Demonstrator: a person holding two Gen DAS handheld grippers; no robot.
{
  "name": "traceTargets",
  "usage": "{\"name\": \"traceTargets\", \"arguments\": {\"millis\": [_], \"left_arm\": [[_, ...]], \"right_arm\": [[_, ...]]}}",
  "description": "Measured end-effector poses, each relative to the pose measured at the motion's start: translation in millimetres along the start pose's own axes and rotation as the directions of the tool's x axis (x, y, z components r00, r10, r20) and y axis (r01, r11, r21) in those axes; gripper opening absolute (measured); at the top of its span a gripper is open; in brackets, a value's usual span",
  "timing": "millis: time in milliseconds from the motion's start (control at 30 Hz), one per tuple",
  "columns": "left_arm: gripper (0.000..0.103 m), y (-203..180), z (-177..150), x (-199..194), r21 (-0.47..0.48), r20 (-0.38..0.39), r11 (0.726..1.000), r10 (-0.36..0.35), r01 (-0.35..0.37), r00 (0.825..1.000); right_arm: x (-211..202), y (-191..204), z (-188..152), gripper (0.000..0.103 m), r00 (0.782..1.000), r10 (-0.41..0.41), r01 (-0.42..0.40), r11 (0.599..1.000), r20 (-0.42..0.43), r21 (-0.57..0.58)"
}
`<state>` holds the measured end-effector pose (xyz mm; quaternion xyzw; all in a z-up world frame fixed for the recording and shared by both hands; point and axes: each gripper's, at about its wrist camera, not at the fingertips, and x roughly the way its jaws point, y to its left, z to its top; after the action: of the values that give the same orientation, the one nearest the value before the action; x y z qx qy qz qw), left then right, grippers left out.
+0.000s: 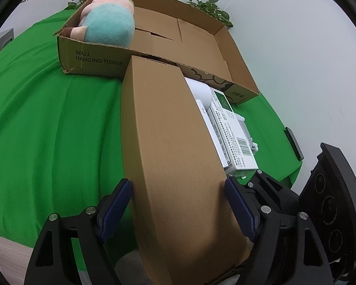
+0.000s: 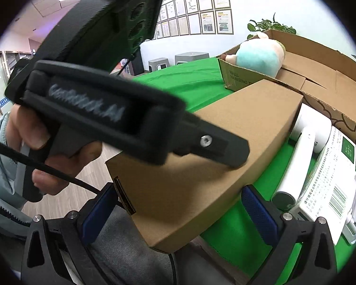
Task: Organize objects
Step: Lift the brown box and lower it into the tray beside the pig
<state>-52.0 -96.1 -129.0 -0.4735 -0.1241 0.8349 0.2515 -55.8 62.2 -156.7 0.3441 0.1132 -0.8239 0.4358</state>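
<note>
Surface: green cloth [image 1: 47, 118] is covering the table; a white wall and framed sheets are standing behind.
Tray: shallow corrugated cardboard tray [image 1: 237, 66] is sitting at 12 o'clock, flaps rough-cut.
Done: 1 plush toy [image 1: 109, 23], soft and rounded, is already lying in the tray's far-left corner.
Left: long brown carton [image 1: 173, 142], smooth and matte; white cylinder [image 2: 296, 156]; printed white box [image 1: 232, 133] at 3 o'clock of the carton, all still outside the tray.
Left gripper [image 1: 178, 209]: jaws are bracketing the carton's near end, ribbed blue pads at its sides; firm contact I cannot tell.
Right gripper [image 2: 180, 211]: jaws are standing open around the carton's near corner, not touching.
</note>
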Motion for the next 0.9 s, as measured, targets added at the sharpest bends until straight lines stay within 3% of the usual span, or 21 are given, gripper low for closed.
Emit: {"name": "traceTargets", "arguments": {"millis": [433, 667, 900], "left_arm": [[0.075, -15.4, -13.4, -18.6, 0.063, 0.03, 0.997, 0.045, -0.047, 0.999], [0.075, -30.6, -4.8, -46.9, 0.1, 0.1, 0.993, 0.054, -0.064, 0.994], [0.075, -54.3, 18.7, -71.5, 0.147, 0.182, 0.986, 0.054, -0.081, 0.982]], "right_arm": [[-6.0, 17.8, -2.8, 0.103, 0.999, -0.039, 0.039, 0.999, 0.01, -0.009], [-27.7, 26.8, 6.0, 0.103, 0.993, -0.059, 0.061, 0.998, 0.104, -0.019], [-53.0, 33.1, 22.6, 0.103, 0.973, -0.094, 0.106, 0.993, 0.21, -0.049]]}}
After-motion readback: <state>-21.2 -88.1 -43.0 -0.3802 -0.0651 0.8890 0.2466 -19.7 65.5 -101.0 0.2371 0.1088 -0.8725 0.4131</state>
